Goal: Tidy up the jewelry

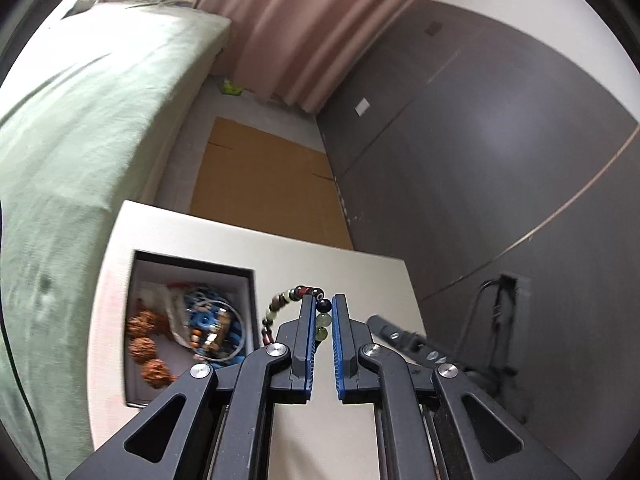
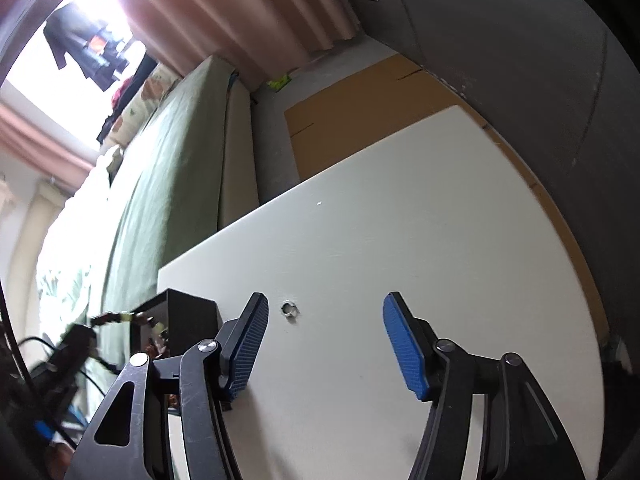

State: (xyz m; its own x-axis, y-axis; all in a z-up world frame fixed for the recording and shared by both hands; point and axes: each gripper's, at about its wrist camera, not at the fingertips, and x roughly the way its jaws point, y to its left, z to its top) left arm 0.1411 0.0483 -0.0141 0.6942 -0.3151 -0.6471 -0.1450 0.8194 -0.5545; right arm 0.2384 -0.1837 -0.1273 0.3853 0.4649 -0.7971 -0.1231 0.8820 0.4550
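The jaws of the left gripper (image 1: 323, 304) are brought close together, with only a narrow gap between the blue pads, and in this gap a string of mixed dark, red and pale green beads (image 1: 294, 304) is pinched. Three beads are seen between the pads; the rest of the strand curves out to the left of the tips and hangs down above the white table (image 1: 360, 276). The lower end of the strand is hidden behind the left finger.

The jaws of the right gripper (image 2: 324, 312) are spread wide, and nothing is held or touched between them. Under them only the bare table top is seen, with a small round hole (image 2: 289, 309) in it.

An open black box with a white lining (image 1: 188, 320) stands at the left edge of the table. In it some brown rough beads (image 1: 144, 344) and a heap of blue and metallic jewelry (image 1: 208, 328) are lying; the single pieces cannot be told apart because of blur. The near corner of the box is covered by the gripper body. In the right wrist view only a dark corner of the box (image 2: 192, 316) is visible.
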